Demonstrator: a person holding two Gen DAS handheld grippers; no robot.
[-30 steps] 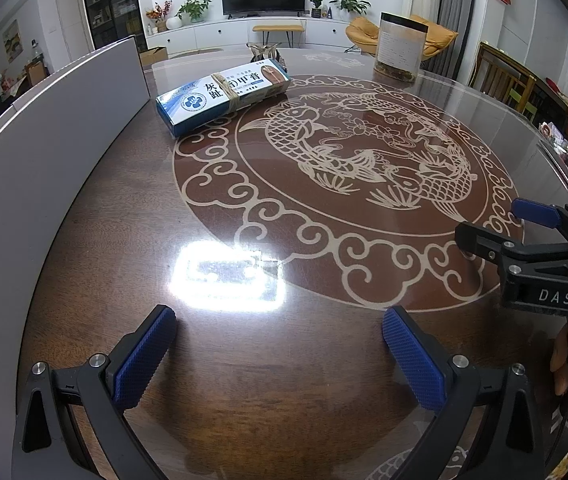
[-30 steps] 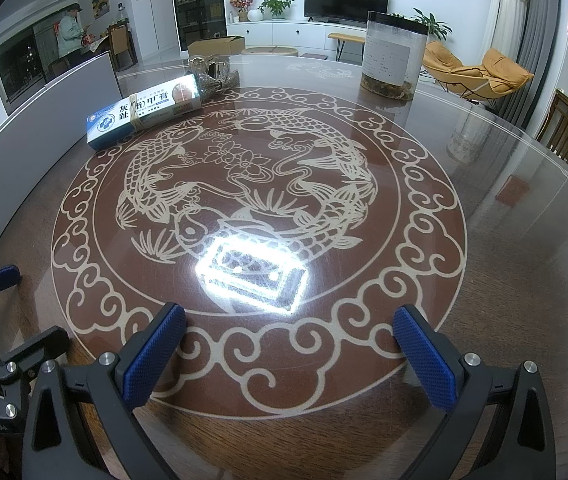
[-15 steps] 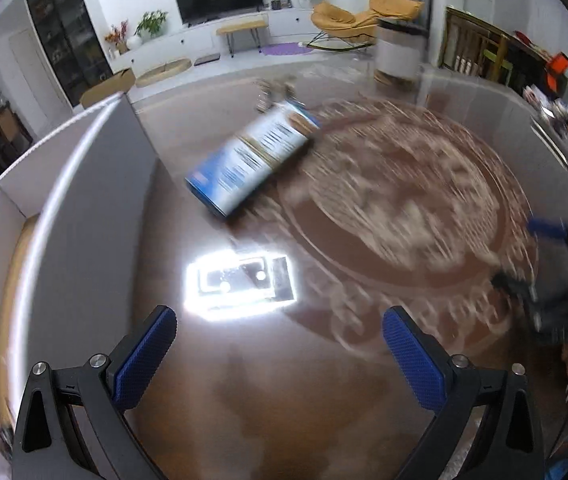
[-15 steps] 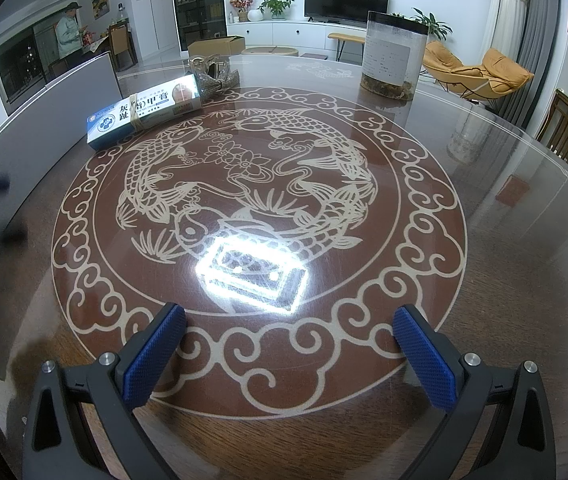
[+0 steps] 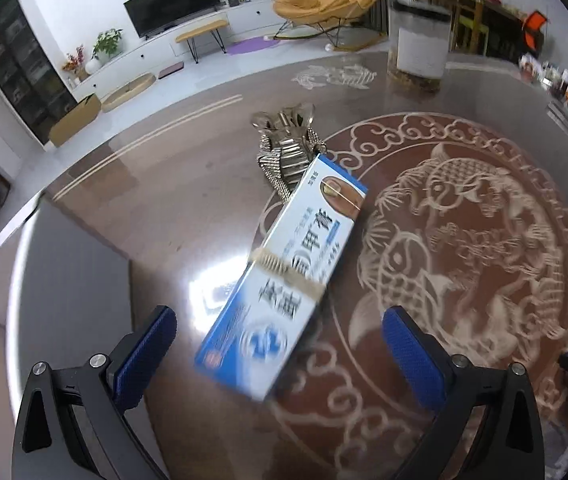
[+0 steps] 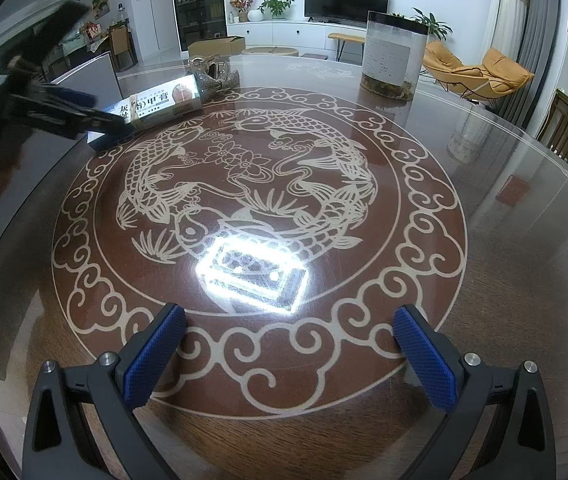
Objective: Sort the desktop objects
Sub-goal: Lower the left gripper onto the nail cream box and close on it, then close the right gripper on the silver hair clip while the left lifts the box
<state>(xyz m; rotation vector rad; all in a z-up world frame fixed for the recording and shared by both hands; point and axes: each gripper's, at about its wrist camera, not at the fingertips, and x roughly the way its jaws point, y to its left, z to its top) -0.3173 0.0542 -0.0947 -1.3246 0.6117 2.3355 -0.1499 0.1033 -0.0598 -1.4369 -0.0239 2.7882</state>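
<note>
Gleaming round table [image 6: 484, 280] bears carp inlay in living room.

On the table [image 6: 504, 300], the box [image 5: 284, 280] lies before the metal ornament [image 5: 288, 152], touching it.

Each tool, left [image 5: 280, 334] and right [image 6: 290, 336], has black angular arms, silver round screws and two fingers [image 6: 154, 354] faced with blue ribbed pads.
</note>
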